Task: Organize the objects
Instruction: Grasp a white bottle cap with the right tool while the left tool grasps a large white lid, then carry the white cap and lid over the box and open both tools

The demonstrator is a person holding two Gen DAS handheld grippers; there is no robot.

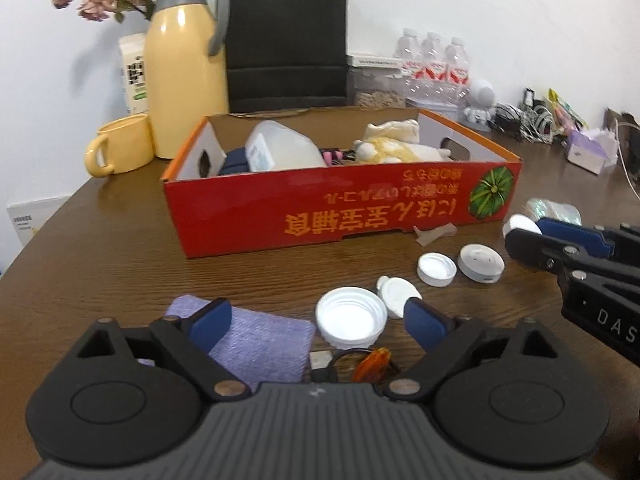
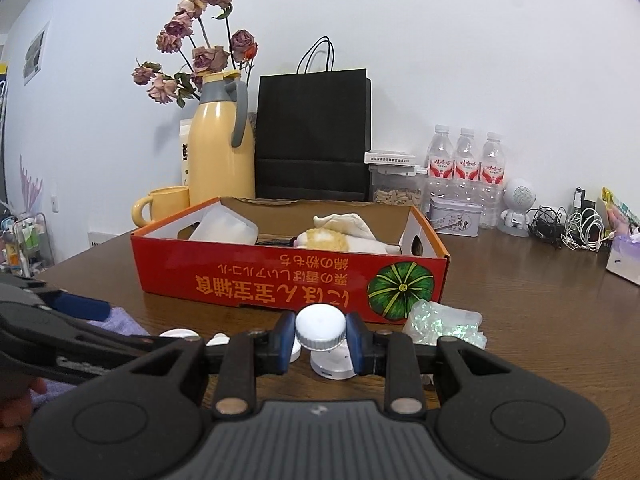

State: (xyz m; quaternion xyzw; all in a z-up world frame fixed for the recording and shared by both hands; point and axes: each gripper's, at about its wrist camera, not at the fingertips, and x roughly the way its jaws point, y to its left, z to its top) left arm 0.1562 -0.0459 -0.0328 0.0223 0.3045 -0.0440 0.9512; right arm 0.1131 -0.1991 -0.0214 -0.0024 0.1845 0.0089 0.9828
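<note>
The right hand-held gripper (image 2: pixel 320 340) is pinching a small white ribbed cap (image 2: pixel 320 330) between its blue pads, the cap sitting squarely in the grip and lifted just clear of the table (image 2: pixel 540 320), right in front of the long wall of the red cardboard box (image 2: pixel 256 280). Below it a round white disc (image 2: pixel 332 364) lies on the wood, and a crinkled iridescent wrapper (image 2: pixel 444 322) sits just to its right. The left hand-held gripper (image 1: pixel 318 324) is spread wide and holds nothing; it hovers low over a purple cloth (image 1: pixel 260 344), with a large open white lid (image 1: pixel 351 318) between its fingers and a smaller cap (image 1: pixel 436 269) and a flip-top lid (image 1: pixel 396 294) beyond. The box already holds a translucent plastic jug (image 1: pixel 280 150) and a cream soft toy (image 1: pixel 390 144), so the cap looks bound for it. To do that well, I'd say the grip should stay firm and level while the cap rises over the near wall, then let go low inside, in the gap between jug and toy, so it doesn't bounce out or roll. The left one seems well placed to take the large lid after.
</note>
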